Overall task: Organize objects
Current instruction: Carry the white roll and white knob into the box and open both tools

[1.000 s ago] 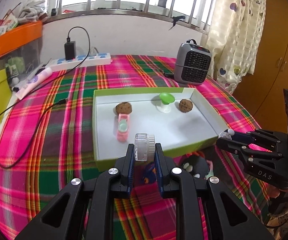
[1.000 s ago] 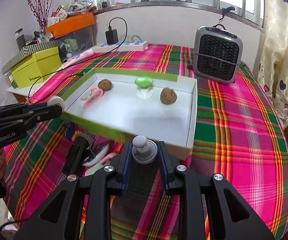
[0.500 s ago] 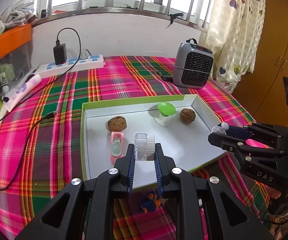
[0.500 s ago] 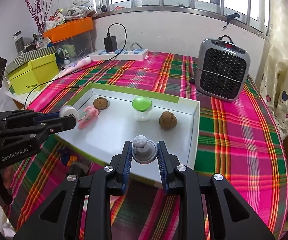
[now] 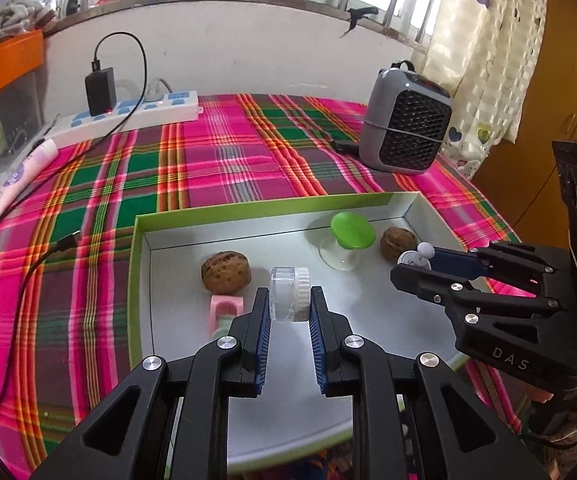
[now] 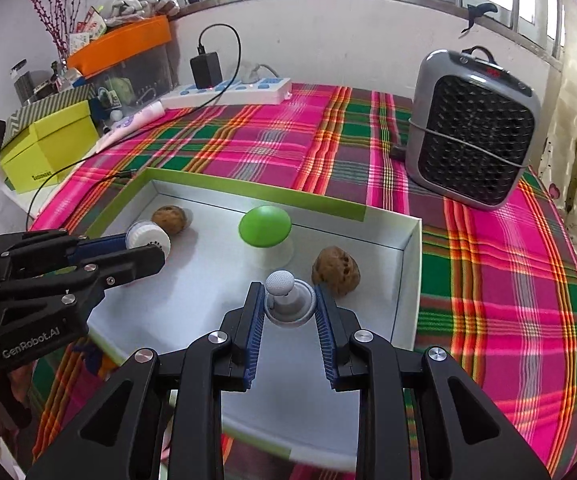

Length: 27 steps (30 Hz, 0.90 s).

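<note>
A white tray with a green rim (image 5: 140, 280) (image 6: 408, 248) lies on the plaid table. Inside it are two walnuts (image 5: 226, 272) (image 5: 398, 240), a green-capped clear stand (image 5: 350, 234) (image 6: 264, 226) and a pink item (image 5: 224, 310). My left gripper (image 5: 288, 300) is shut on a small clear jar with a white lid (image 5: 289, 294) (image 6: 148, 238), held over the tray's middle. My right gripper (image 6: 290, 306) is shut on a grey-white knob piece (image 6: 286, 300) (image 5: 416, 256), above the tray near the right-hand walnut (image 6: 336, 270).
A grey fan heater (image 6: 472, 128) (image 5: 404, 124) stands behind the tray at the right. A power strip with charger (image 5: 128, 114) and a tube (image 5: 16, 176) lie at the back left. Yellow-green box (image 6: 44, 140) and orange-lidded bin (image 6: 124, 44) sit off the table's left. Curtain (image 5: 484, 52) hangs right.
Both grippers moved forward from the tray's near edge to over its inside, each still carrying its object. The loose items before the tray dropped out of view.
</note>
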Available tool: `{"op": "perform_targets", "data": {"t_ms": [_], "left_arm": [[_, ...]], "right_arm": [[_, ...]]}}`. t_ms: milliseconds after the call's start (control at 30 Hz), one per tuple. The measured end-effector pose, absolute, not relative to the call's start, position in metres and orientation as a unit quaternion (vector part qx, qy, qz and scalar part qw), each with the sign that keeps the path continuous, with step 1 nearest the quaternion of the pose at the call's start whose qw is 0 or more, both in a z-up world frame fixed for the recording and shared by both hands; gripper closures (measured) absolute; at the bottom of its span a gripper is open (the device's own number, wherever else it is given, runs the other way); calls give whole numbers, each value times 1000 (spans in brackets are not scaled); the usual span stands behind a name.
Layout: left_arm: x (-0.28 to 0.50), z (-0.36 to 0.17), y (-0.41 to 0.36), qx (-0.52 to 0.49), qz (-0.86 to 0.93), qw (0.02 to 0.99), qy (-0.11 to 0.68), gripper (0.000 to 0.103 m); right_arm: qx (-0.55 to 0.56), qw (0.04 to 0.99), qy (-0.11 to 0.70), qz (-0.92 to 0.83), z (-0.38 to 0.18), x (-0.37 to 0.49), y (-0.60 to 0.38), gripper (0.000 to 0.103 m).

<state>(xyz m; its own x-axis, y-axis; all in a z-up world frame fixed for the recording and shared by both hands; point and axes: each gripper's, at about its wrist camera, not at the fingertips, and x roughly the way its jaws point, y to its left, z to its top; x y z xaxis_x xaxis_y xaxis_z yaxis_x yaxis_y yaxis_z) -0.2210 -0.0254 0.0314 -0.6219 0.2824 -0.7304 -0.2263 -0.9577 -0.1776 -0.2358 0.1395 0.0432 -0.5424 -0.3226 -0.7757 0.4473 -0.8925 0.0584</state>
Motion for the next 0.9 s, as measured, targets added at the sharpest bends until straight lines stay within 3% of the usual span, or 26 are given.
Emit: {"op": "perform_targets", "data": {"t_ms": [900], "left_arm": [[-243,19,-20,-425,895,132,-24,86]], "right_arm": [[432,199,93,-875,29,-257,135,76]]}}
